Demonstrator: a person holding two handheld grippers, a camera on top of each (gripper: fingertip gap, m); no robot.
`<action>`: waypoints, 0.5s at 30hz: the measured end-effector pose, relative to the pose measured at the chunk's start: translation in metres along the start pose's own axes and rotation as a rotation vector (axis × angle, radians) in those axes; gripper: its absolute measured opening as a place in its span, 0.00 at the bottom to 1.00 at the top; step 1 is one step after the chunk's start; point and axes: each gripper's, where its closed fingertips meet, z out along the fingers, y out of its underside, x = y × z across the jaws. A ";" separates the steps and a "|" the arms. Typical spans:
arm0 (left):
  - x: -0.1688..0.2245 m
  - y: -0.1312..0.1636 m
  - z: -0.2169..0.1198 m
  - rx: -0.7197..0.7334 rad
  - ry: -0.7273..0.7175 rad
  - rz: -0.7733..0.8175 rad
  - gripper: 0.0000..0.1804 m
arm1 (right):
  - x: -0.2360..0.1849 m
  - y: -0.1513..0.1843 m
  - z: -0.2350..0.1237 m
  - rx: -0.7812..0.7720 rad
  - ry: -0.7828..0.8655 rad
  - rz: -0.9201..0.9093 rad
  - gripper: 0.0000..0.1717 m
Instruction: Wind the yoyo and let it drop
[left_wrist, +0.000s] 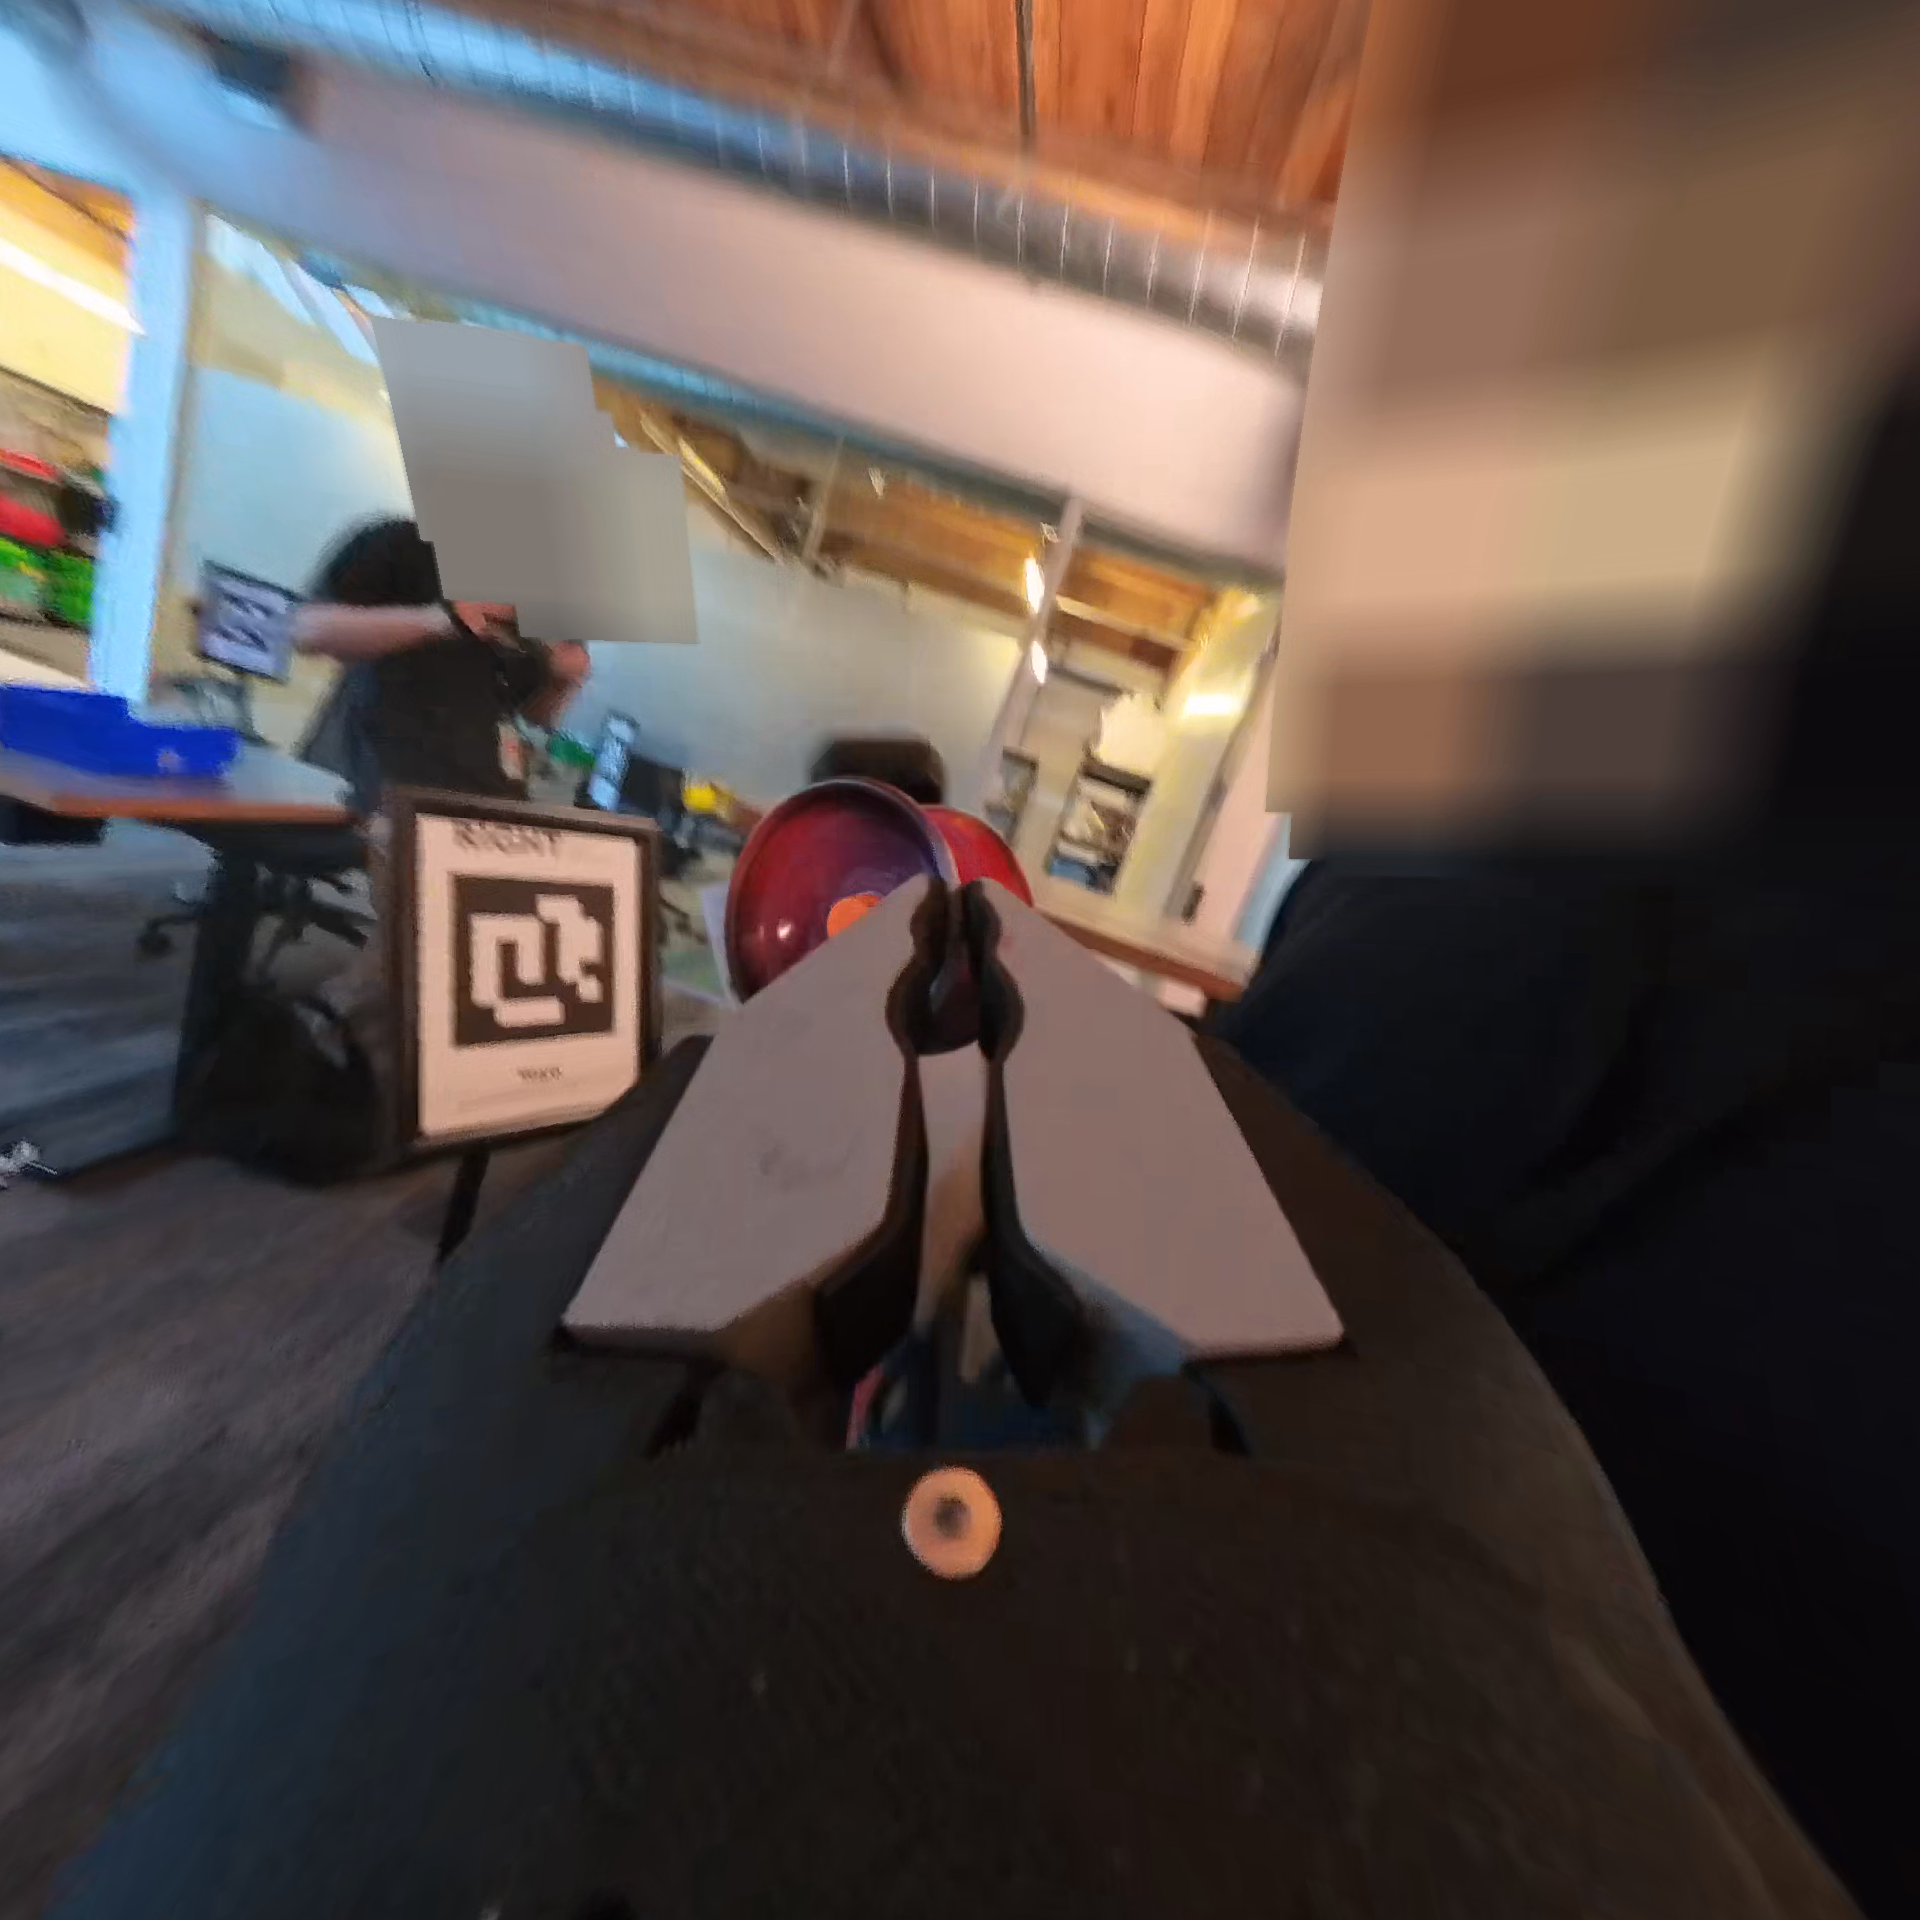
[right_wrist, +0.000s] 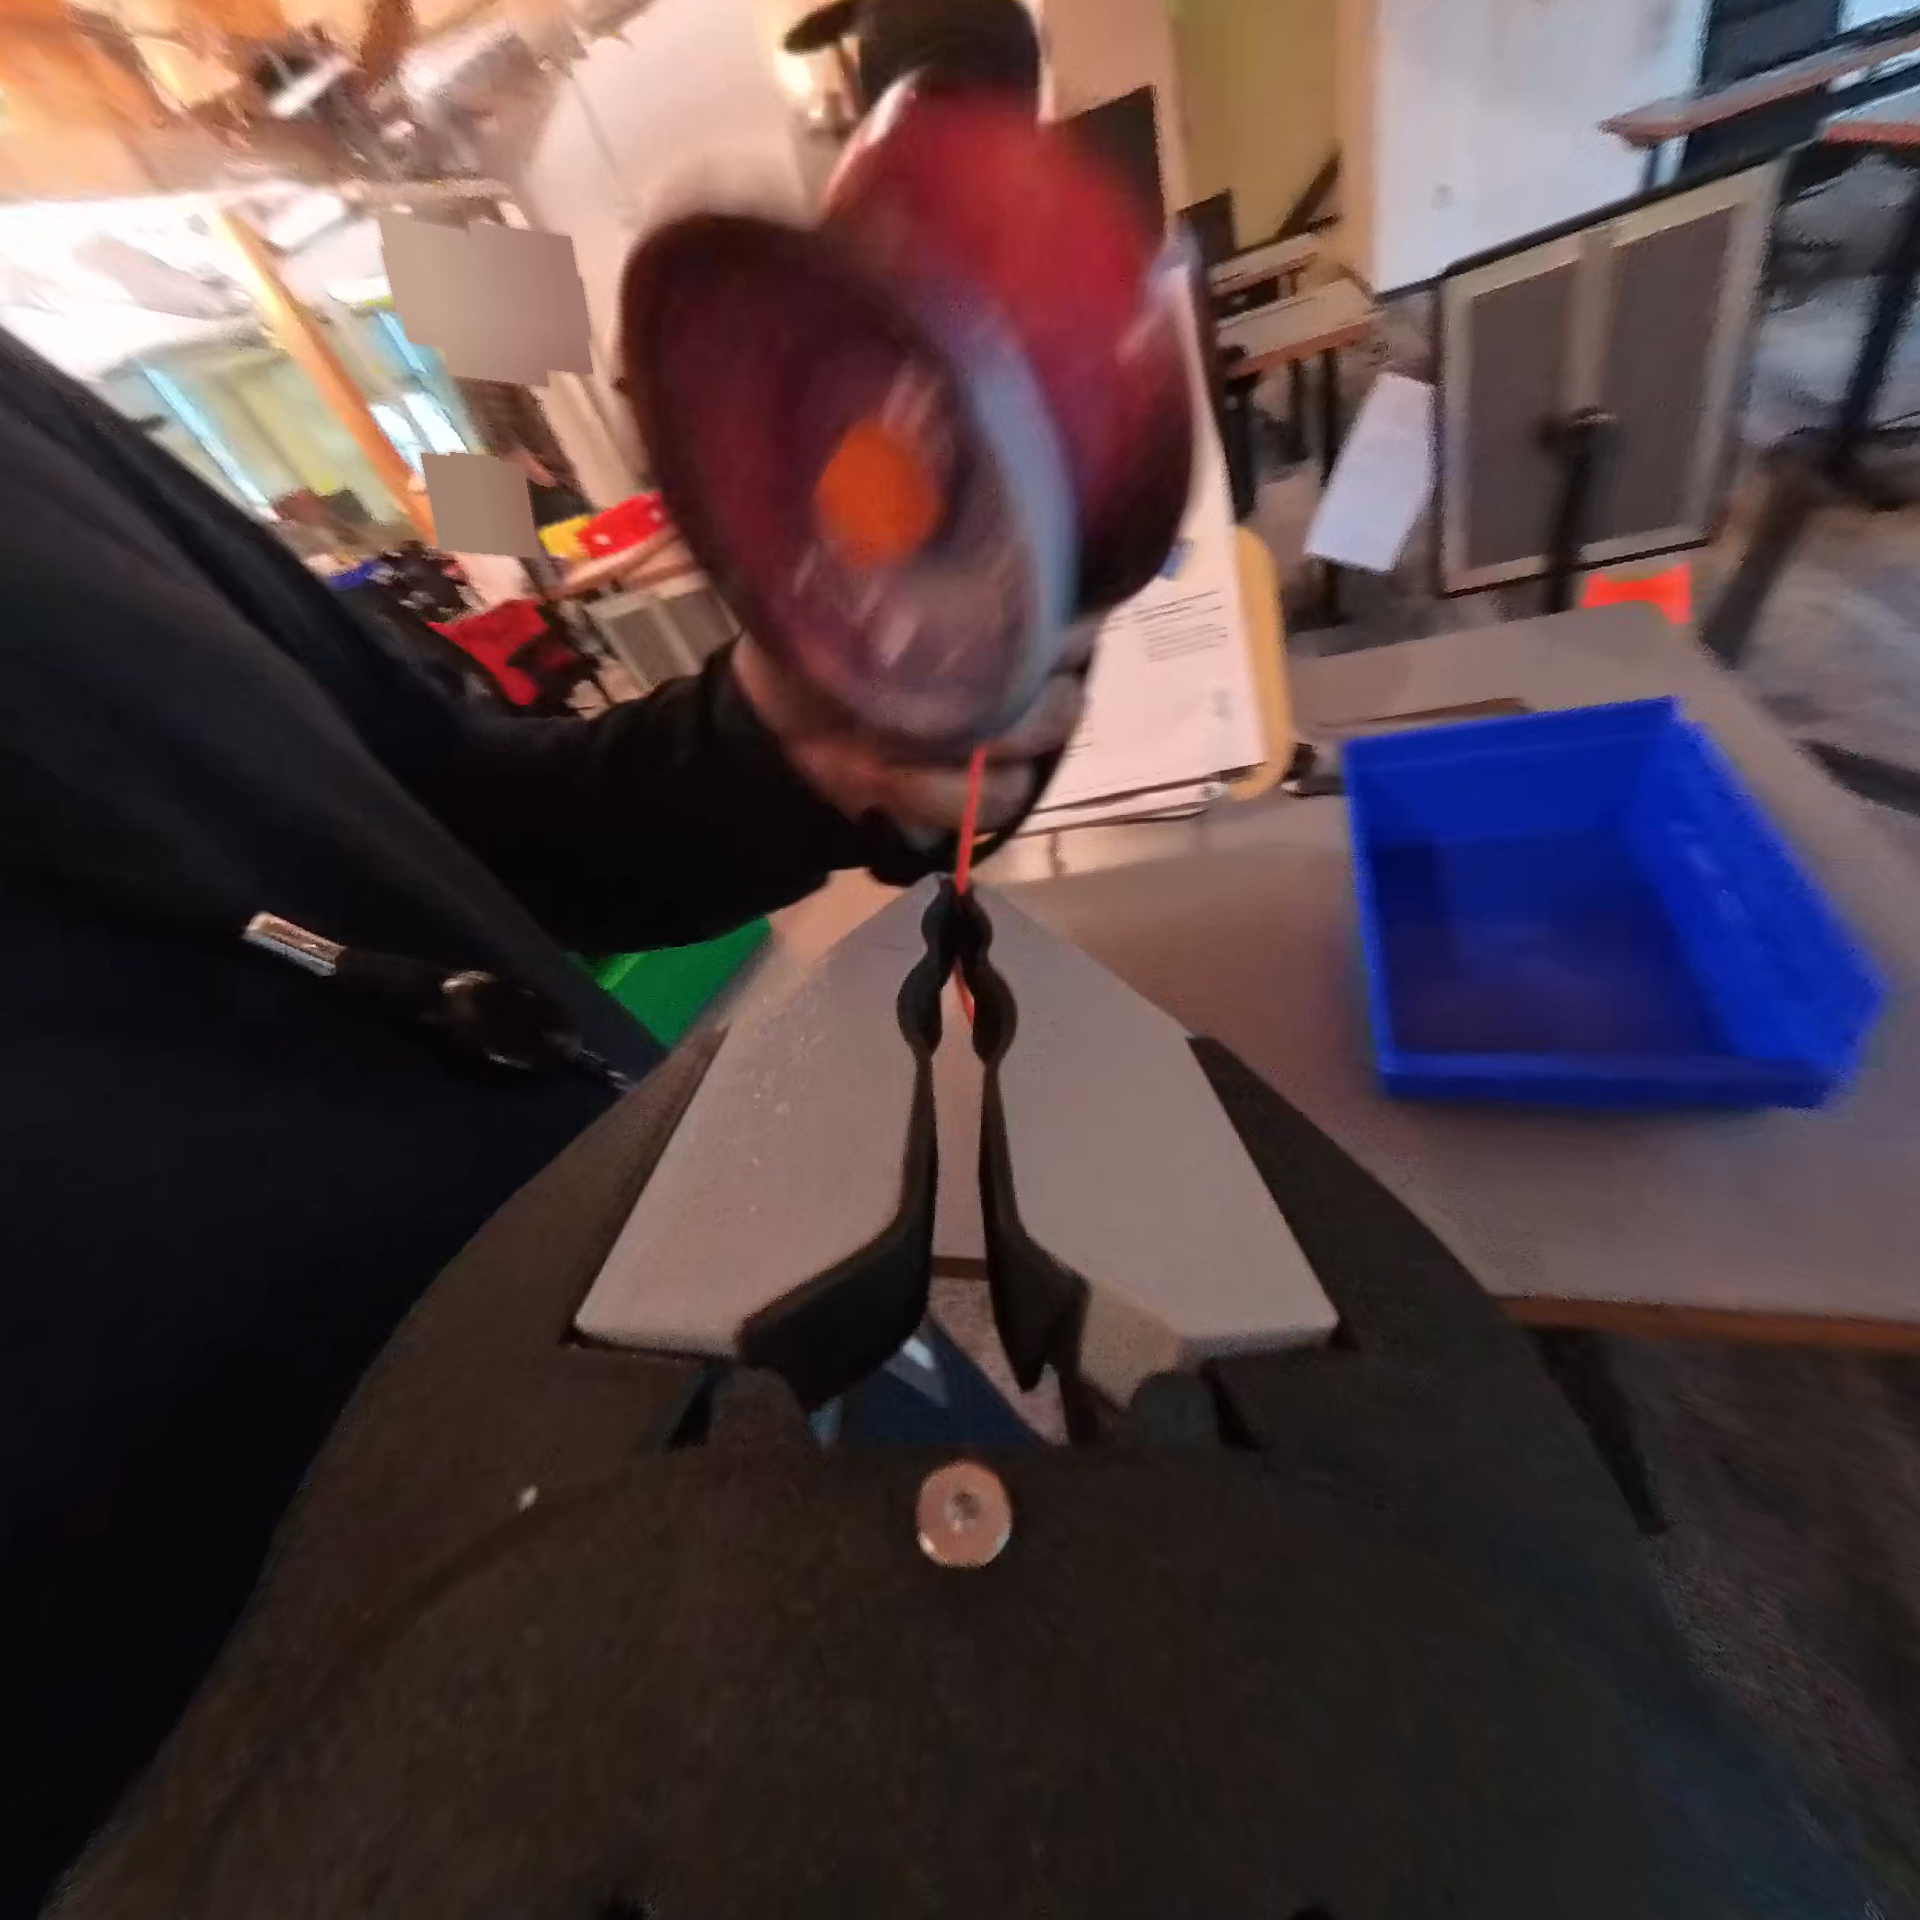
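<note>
Grey table bears one blue bin; right tongs pinch one red string (left tongs grip one yoyo).

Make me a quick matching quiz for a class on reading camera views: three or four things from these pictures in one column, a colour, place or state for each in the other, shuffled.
Things:
1. yoyo
2. string
3. bin
4. right tongs

Descriptions:
A. blue, standing on the grey table
B. thin and red, running from yoyo to fingertips
C. closed on the string
D. dark red with an orange centre

Pairs: 1-D, 2-B, 3-A, 4-C
</note>
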 end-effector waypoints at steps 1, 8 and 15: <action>-0.010 -0.007 -0.003 0.037 -0.063 0.009 0.00 | -0.010 0.005 0.007 -0.018 -0.031 0.005 0.00; -0.073 0.061 -0.026 -0.412 -0.476 0.229 0.00 | -0.016 -0.009 -0.007 -0.162 0.063 -0.214 0.00; -0.042 0.103 -0.005 -0.517 -0.252 0.082 0.01 | 0.061 -0.029 -0.066 -0.281 0.385 -0.341 0.00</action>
